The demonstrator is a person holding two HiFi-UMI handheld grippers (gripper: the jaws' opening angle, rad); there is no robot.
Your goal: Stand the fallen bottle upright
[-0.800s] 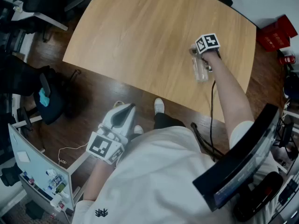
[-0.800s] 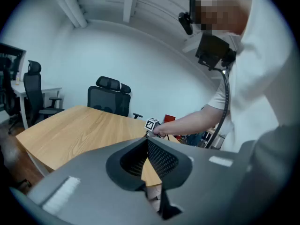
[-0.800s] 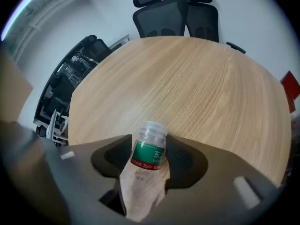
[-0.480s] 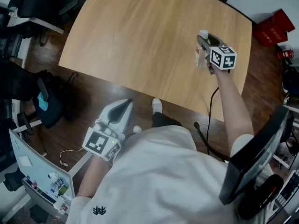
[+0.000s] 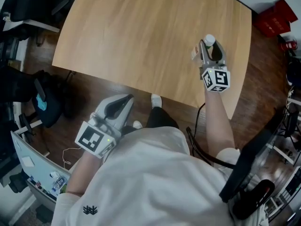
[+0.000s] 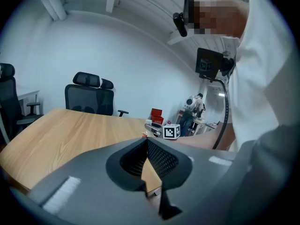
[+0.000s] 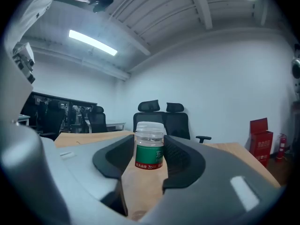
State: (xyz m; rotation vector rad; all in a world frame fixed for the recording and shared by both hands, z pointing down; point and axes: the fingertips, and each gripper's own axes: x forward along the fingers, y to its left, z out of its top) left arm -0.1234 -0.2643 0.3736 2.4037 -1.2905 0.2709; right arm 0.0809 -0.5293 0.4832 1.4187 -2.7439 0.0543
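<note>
A clear bottle [image 7: 149,150] with a white cap and a green label stands upright between the jaws of my right gripper [image 7: 149,153], which is shut on its sides. In the head view the right gripper [image 5: 207,49] reaches level over the right part of the wooden table [image 5: 141,41]. Only the bottle's white cap [image 5: 209,40] shows past the fingers there. The bottle's base is hidden by the jaws. My left gripper [image 5: 126,99] hangs off the table's near edge, by the person's body. It is shut with nothing in it [image 6: 146,139].
Black office chairs [image 7: 159,114] stand beyond the table's far side, and another [image 5: 28,8] at the left. A red box [image 5: 273,19] sits on the floor at the right. A dark bag [image 5: 44,100] lies on the floor at the left. The table's right edge is close to the bottle.
The right gripper has swung from pointing down at the lying bottle to level, bringing the bottle up from lying to upright. The left gripper has stayed off the table.
</note>
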